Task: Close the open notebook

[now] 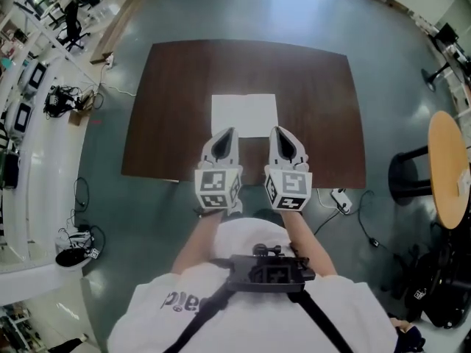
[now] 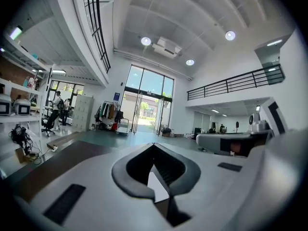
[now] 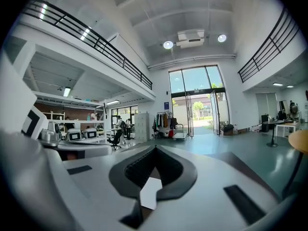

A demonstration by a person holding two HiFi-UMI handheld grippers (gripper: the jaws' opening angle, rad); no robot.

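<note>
Two grippers, one notebook, one table.

**Step in hand:** approach, judged. The left gripper (image 1: 229, 130) and right gripper (image 1: 274, 129) hang side by side over the table's near part. Their tips are just short of the notebook, and nothing shows contact. On both, the jaws are pressed together tip to tip with nothing between them.

**Task item:** the notebook (image 1: 244, 114) is white and lies open and flat about the middle of the table. Its pages look blank. The spine cannot be made out.

**Next move, judged:** get a closed tip under one outer page edge, lift that half and fold it over onto the other. The second gripper would press down the half that stays, since flat thin pages may slide rather than lift.

**Surface:** the table (image 1: 176, 101) is dark brown and carries nothing else.

**Room:**
- A grey-green floor (image 1: 243, 13).
- A round wooden table (image 1: 449, 168) to the right, with a black stool (image 1: 408, 175) beside it.
- A power strip (image 1: 341, 197) and cables below the table's near edge.
- A white counter (image 1: 37, 197) to the left.
- Tall glass doors (image 2: 147, 100) and a railed mezzanine (image 2: 231, 83) beyond.
</note>
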